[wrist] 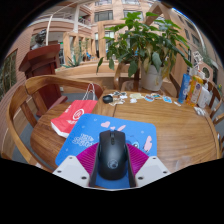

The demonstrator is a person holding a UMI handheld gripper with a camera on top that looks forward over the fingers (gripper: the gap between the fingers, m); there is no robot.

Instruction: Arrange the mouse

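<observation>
A black mouse (112, 150) lies lengthwise between my gripper's (112, 168) two fingers, its front pointing away from me. The magenta pads (86, 160) touch both of its sides with no gap showing, so the gripper is shut on the mouse. Under and ahead of the mouse is a blue mouse mat (125, 128) with pink and white drawings, lying on a round wooden table (175, 130). Whether the mouse rests on the mat or hangs just above it, I cannot tell.
A red pouch with a white cord (72, 115) lies left of the mat. Small items (125, 98) line the table's far side, with bottles (197, 92) at the far right. A potted plant (150, 50) stands behind them. Wooden chair backs (25, 100) curve round the table's left.
</observation>
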